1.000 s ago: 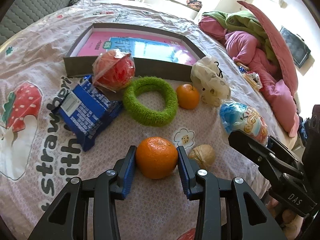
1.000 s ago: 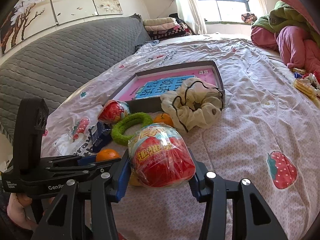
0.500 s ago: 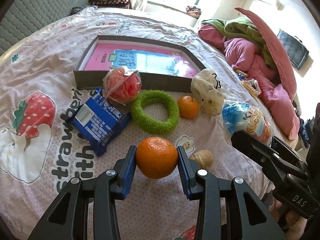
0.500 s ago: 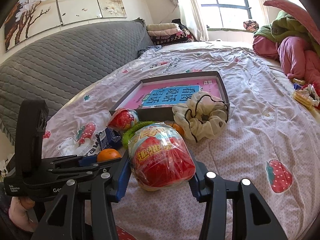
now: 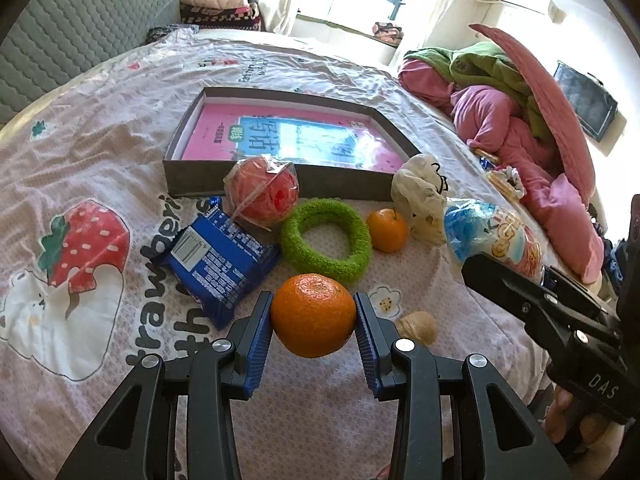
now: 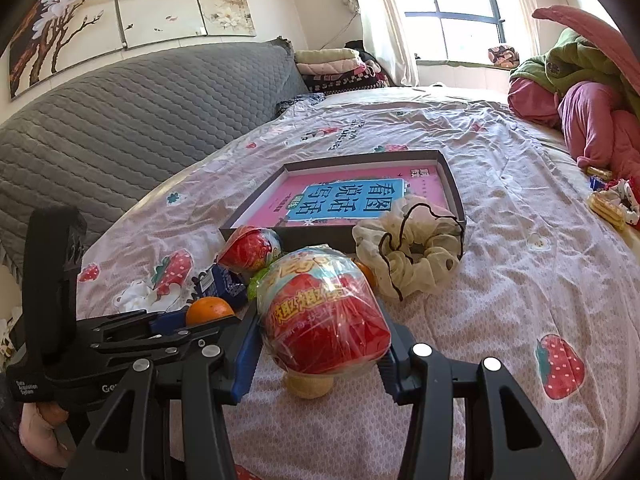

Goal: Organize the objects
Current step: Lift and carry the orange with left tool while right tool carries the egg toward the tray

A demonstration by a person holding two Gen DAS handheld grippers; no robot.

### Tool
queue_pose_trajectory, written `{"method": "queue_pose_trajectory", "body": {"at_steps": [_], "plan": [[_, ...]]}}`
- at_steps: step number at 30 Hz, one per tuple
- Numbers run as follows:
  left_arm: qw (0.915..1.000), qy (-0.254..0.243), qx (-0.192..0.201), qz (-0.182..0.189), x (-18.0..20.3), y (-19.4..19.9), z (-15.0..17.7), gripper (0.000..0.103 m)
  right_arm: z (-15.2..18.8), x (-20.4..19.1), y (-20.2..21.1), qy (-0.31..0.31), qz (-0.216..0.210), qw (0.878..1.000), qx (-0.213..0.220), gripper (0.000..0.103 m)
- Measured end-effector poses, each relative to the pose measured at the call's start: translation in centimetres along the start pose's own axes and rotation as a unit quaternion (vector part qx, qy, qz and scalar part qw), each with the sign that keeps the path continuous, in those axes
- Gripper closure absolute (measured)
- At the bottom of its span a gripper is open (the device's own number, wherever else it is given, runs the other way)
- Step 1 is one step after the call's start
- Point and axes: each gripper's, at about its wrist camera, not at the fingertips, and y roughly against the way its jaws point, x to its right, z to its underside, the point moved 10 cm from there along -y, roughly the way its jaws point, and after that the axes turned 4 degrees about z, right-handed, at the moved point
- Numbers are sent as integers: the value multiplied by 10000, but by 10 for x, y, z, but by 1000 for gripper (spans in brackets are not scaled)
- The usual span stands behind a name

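My left gripper [image 5: 314, 320] is shut on a large orange [image 5: 313, 315], held just above the bedspread. My right gripper [image 6: 320, 336] is shut on a wrapped egg-shaped toy [image 6: 322, 316], red and blue under clear film; the same toy [image 5: 494, 236] shows at the right of the left wrist view. On the bed ahead lie a second wrapped red egg toy [image 5: 262, 192], a blue snack packet [image 5: 218, 258], a green fuzzy ring [image 5: 326, 234], a small orange [image 5: 387, 230], a cream scrunchie [image 6: 408, 254] and a walnut [image 5: 416, 326]. Behind them sits a shallow dark box [image 5: 276, 182] with a pink book inside.
The bedspread [image 5: 80, 128] has strawberry prints. A grey padded headboard [image 6: 132, 112] stands at the left. Pink and green bedding [image 5: 520, 120] is piled at the right, with small snack items [image 6: 610, 200] beside it. A person's hand [image 6: 40, 428] holds the left gripper's handle.
Both views have tilted up a little, so the box and the objects sit lower in frame. The orange and the wrapped toy stay gripped; the orange looks slightly higher above the bed.
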Motion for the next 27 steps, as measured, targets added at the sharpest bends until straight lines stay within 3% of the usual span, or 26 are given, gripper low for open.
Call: {"method": "queue_pose_trajectory", "body": {"at_steps": [17,27], "plan": [[9996,-22,90,-261,-7,17,-23,63,-42,-9,-8,135,-166,9995,236,53],[9988,-50,294,-384,-12,41,-57,62,-76,-12,-1,169,-183,9987,454,53]]}}
